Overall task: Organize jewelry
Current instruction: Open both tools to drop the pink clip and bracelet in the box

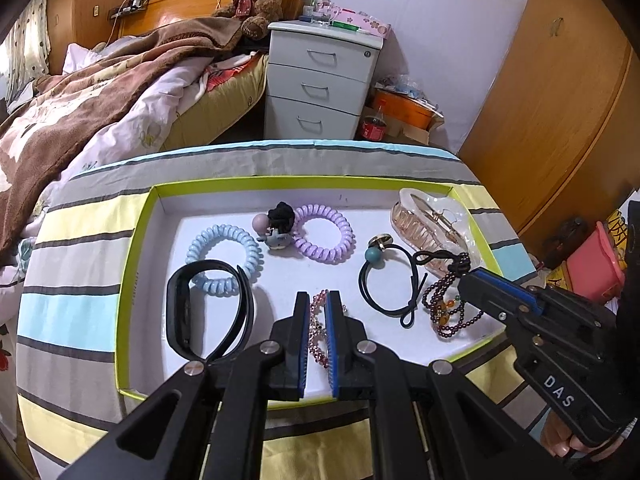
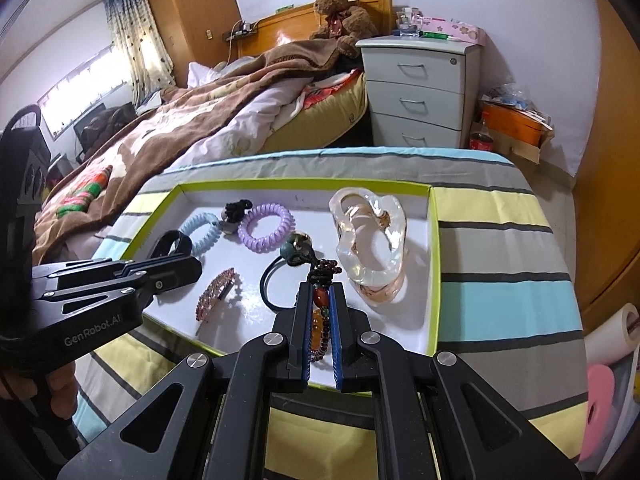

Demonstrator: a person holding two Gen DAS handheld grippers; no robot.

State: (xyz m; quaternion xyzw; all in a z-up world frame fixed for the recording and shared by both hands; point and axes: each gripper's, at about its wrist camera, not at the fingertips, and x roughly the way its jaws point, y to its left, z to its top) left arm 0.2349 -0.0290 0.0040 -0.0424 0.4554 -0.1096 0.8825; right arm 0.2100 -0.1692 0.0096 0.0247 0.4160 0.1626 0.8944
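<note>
A white tray with a lime rim [image 1: 140, 216] [image 2: 434, 240] lies on the striped cloth. In it are a blue coil tie [image 1: 224, 256], a purple coil tie [image 1: 324, 234] [image 2: 266, 228], a black band [image 1: 208, 308], a black hair elastic with a teal bead [image 1: 392, 284], a clear claw clip [image 1: 428, 224] [image 2: 370, 236], a pink rhinestone clip [image 2: 218, 292] and a dark bead bracelet [image 1: 448, 308]. My left gripper [image 1: 319, 300] hovers over the pink clip [image 1: 316, 328], jaws narrowly apart. My right gripper [image 2: 320, 292] [image 1: 466, 276] is shut on the bead bracelet [image 2: 322, 312].
A small figure hair tie [image 1: 276, 226] lies between the coil ties. Behind the table are a bed with a brown blanket [image 1: 100, 92], a white drawer unit [image 1: 320, 84] and a wooden wardrobe [image 1: 560, 100]. The striped cloth [image 2: 500, 264] extends right of the tray.
</note>
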